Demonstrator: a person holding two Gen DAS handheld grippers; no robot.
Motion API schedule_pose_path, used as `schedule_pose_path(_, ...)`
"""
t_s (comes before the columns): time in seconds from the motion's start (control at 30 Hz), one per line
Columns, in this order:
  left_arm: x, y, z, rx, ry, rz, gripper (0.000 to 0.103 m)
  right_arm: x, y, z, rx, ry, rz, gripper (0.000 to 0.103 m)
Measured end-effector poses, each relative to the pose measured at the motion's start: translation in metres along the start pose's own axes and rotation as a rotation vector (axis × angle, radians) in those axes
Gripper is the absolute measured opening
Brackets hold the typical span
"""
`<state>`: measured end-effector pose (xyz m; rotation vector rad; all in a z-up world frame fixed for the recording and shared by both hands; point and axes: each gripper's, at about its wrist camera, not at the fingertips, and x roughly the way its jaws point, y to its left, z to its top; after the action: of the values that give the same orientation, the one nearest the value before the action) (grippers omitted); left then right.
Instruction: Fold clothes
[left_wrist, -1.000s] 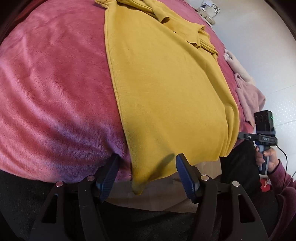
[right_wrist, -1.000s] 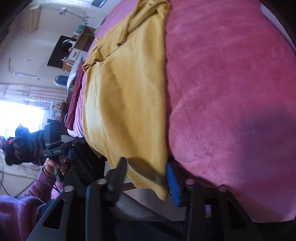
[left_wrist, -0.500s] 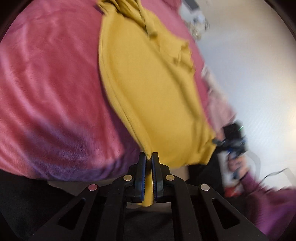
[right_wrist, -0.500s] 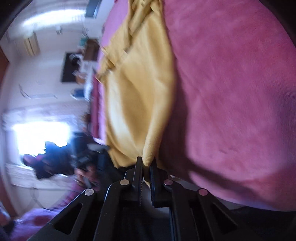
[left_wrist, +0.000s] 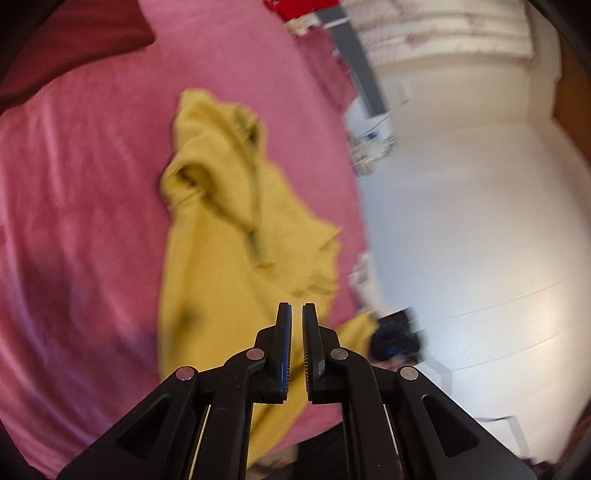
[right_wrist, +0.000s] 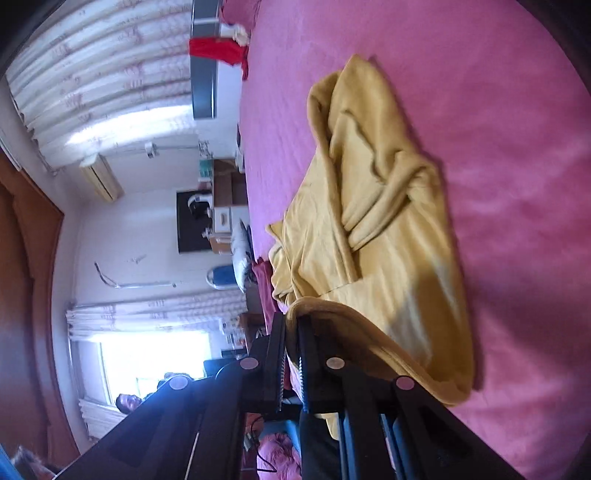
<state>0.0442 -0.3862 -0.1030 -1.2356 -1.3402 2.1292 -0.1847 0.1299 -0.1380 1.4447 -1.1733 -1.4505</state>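
A yellow garment (left_wrist: 221, 258) lies on the pink blanket (left_wrist: 74, 221) of a bed, its sleeves and top bunched at the far end. My left gripper (left_wrist: 295, 310) is shut on the garment's near hem, and yellow cloth shows in the thin slit between its fingers. To its right, my blurred right gripper (left_wrist: 395, 339) holds the other hem corner. In the right wrist view the garment (right_wrist: 388, 229) spreads over the blanket (right_wrist: 498, 147). My right gripper (right_wrist: 291, 317) is shut on the hem, which curls over the fingertips and loops back down to the bed.
A dark red pillow (left_wrist: 74, 37) lies at the bed's far left. A red cloth (right_wrist: 214, 50) hangs beyond the far end. The bed's edge drops to a pale floor (left_wrist: 480, 221). Cluttered furniture (right_wrist: 221, 206) and curtains (right_wrist: 92, 74) stand along the wall.
Both grippers closed on the near hem of the yellow garment, then rose and carried it forward over the garment. The lower part now lifts off the bed in a loop.
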Motion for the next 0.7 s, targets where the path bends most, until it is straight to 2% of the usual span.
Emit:
schedule_pose_path(0.1, 0.01, 0.019, -0.038, -0.054, 0.121, 0.02, 0.016, -0.011, 0.001, -0.013, 0.001, 0.005, 0.033, 0.005)
schedule_pose_path(0.13, 0.011, 0.026, -0.052, -0.074, 0.161, 0.039, 0.026, -0.015, 0.001, -0.02, 0.005, 0.002, 0.047, 0.005)
schedule_pose_path(0.17, 0.009, 0.033, -0.069, -0.092, 0.2, 0.064, 0.046, -0.021, -0.001, -0.028, 0.008, -0.004, 0.06, 0.005)
schedule_pose_path(0.23, 0.008, 0.045, -0.093, -0.122, 0.238, 0.099, 0.063, -0.034, -0.004, -0.042, 0.014, -0.019, 0.088, 0.005)
schedule_pose_path(0.37, 0.009, 0.064, -0.123, -0.163, 0.254, 0.134, 0.065, -0.061, -0.009, -0.07, 0.02, -0.065, 0.118, 0.005)
schedule_pose_path(0.47, 0.019, 0.061, -0.13, -0.108, 0.266, 0.19, 0.066, -0.077, -0.017, -0.087, 0.041, -0.109, 0.146, 0.005)
schedule_pose_path(0.53, 0.026, 0.057, -0.133, -0.077, 0.289, 0.217, 0.074, -0.084, -0.017, -0.095, 0.048, -0.138, 0.173, 0.005)
schedule_pose_path(0.57, 0.03, 0.054, -0.135, -0.062, 0.303, 0.23, 0.075, -0.088, -0.016, -0.099, 0.042, -0.154, 0.183, 0.005)
schedule_pose_path(0.7, 0.035, 0.053, -0.139, -0.065, 0.289, 0.248, 0.076, -0.097, -0.007, -0.104, 0.018, -0.216, 0.26, 0.005)
